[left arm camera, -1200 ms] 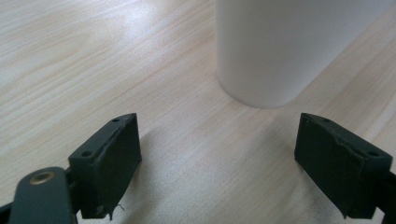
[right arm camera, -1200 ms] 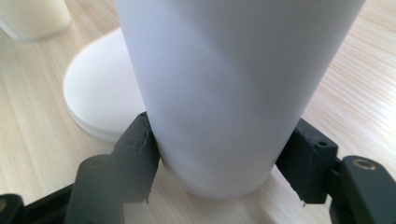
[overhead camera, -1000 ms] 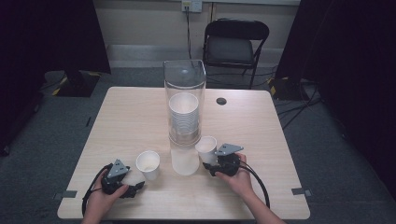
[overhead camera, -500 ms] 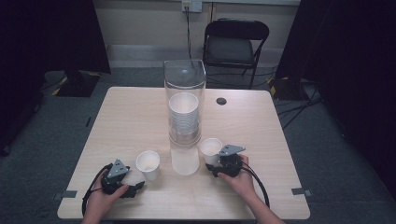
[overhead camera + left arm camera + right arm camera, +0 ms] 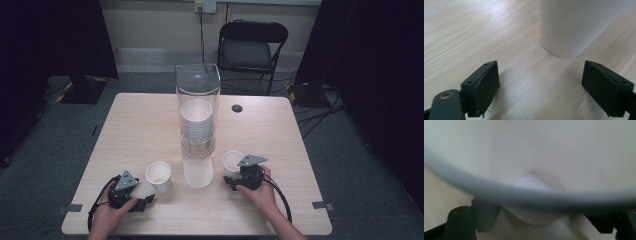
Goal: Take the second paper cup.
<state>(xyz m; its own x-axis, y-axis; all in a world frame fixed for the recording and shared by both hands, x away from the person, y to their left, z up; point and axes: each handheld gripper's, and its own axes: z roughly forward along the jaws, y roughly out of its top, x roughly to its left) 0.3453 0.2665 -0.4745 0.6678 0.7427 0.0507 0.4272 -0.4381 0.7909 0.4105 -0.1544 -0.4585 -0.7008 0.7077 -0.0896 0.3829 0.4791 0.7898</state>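
The right claw (image 5: 231, 180), jaws just parting around the paper cup (image 5: 232, 161) (standing upright), lies low on the table (image 5: 135, 125).

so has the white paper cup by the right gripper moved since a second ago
Yes. The white paper cup by the right gripper has shifted rightward and a little nearer the person, away from the clear plastic cup dispenser.

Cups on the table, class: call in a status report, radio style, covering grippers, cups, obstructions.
Left gripper open, left cup just ahead. Right gripper jaws just opening around right cup, standing on table. Dispenser between cups; nothing blocking.
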